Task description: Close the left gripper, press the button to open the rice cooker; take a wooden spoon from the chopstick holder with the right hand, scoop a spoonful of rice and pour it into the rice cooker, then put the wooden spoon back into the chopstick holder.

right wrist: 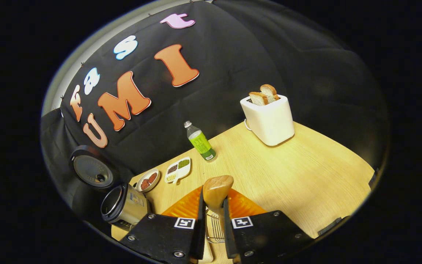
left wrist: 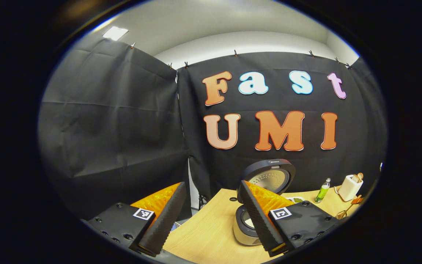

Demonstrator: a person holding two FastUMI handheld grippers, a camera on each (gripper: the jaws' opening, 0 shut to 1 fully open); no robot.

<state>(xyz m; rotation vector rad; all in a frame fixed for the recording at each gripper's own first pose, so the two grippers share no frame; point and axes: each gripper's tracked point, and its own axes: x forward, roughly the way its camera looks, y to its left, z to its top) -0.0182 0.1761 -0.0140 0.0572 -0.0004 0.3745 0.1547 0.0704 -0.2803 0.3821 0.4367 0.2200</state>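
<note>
The rice cooker stands on the wooden table with its lid raised; my left gripper is open just in front of it and holds nothing. In the right gripper view the same cooker sits at lower left with its lid up. My right gripper is shut on a wooden spoon, whose rounded end sticks up between the fingers. Its handle runs down toward a wire chopstick holder directly below.
A divided dish of grains and a small bowl lie behind the cooker. Beside them stands a green bottle, and a white toaster with bread is at the far right. The table edge runs close on the right.
</note>
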